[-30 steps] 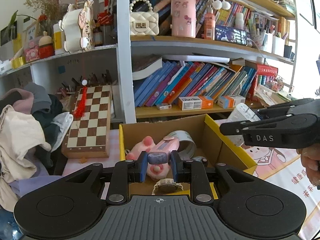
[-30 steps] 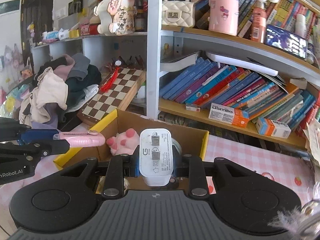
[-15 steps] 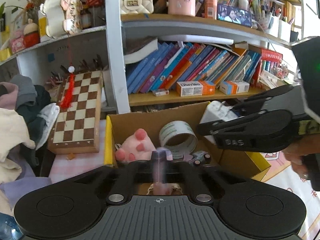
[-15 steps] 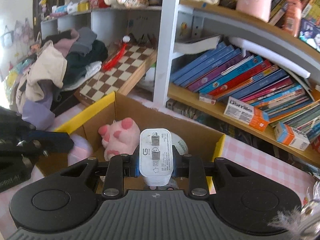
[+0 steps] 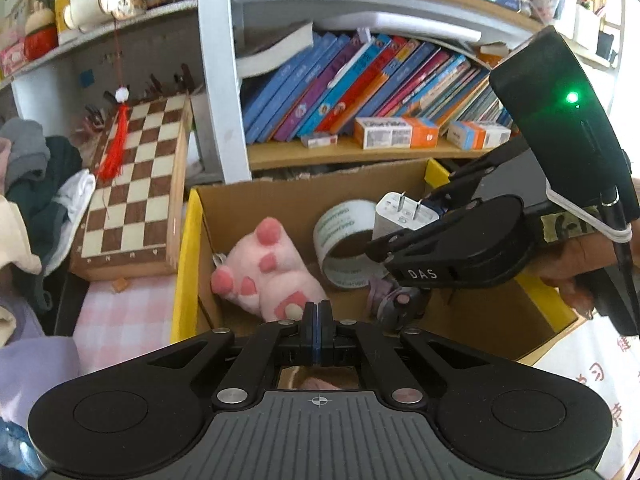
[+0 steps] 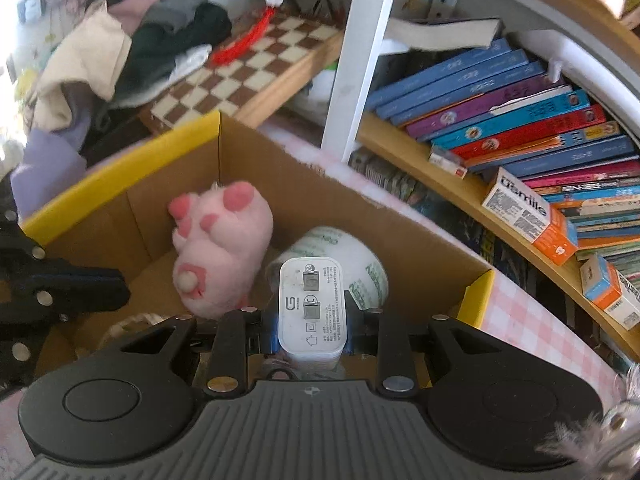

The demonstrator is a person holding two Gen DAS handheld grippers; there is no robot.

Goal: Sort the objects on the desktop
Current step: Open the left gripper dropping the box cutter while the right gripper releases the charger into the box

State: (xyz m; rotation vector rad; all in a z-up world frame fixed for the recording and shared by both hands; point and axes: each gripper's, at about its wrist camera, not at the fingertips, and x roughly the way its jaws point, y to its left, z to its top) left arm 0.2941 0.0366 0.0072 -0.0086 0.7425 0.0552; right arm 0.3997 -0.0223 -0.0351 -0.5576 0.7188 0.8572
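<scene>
An open cardboard box with yellow rims (image 5: 188, 240) (image 6: 120, 176) stands in front of the bookshelf. Inside lie a pink plush paw (image 5: 272, 268) (image 6: 220, 248), a roll of tape (image 5: 340, 228) (image 6: 360, 264) and a small toy car (image 5: 396, 304). My left gripper (image 5: 318, 312) is shut and empty, over the box's near edge. My right gripper (image 6: 312, 320) is shut on a white charger plug (image 6: 312, 304) and holds it above the box; the plug also shows in the left wrist view (image 5: 404, 212).
A chessboard (image 5: 136, 184) (image 6: 248, 68) leans left of the box, beside a heap of clothes (image 5: 32, 184) (image 6: 120, 40). Rows of books (image 5: 360, 88) (image 6: 520, 120) and small cartons (image 5: 396, 132) fill the shelf behind. Pink checked cloth (image 5: 120, 312) covers the table.
The left gripper let go of the pink object, which dropped into the box, and its fingers closed empty. The right gripper carried the charger further over the box and lower.
</scene>
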